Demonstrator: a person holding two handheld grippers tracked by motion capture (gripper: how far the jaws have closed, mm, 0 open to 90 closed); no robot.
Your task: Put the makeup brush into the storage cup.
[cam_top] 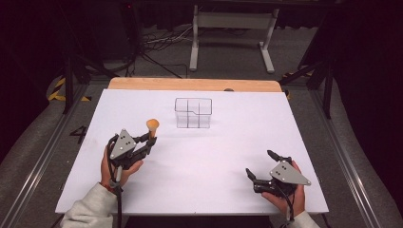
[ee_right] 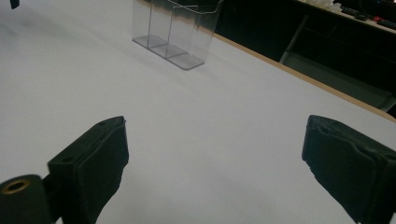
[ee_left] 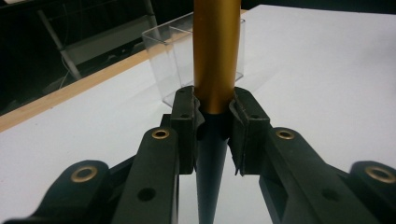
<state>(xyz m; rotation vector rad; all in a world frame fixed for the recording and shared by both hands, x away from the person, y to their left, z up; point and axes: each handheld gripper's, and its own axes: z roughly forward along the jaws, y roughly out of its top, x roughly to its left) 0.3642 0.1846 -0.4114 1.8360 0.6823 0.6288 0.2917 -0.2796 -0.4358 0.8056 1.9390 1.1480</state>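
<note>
High view: left gripper [cam_top: 151, 138] is clamped on an upright gold tube [cam_top: 152, 126] with a dark tapered lower end, held above the table [cam_top: 214, 166] at about 7 o'clock from the clear organizer [cam_top: 192, 113]. Carrying looks to be the step in hand. Next, the tube must travel toward 1 o'clock, over a compartment, then lower straight. Right gripper [cam_top: 261, 166] rests at 5 o'clock, jaws wide apart, empty.

We are in a lab or recording studio. Our counter [cam_top: 199, 156] is a white sheet on a wood board, set in a dark room with black drapes [cam_top: 370, 71], a metal frame [cam_top: 47, 147] around it, loose cables [cam_top: 161, 40] on grey floor and a white stand [cam_top: 233, 28] behind.
</note>
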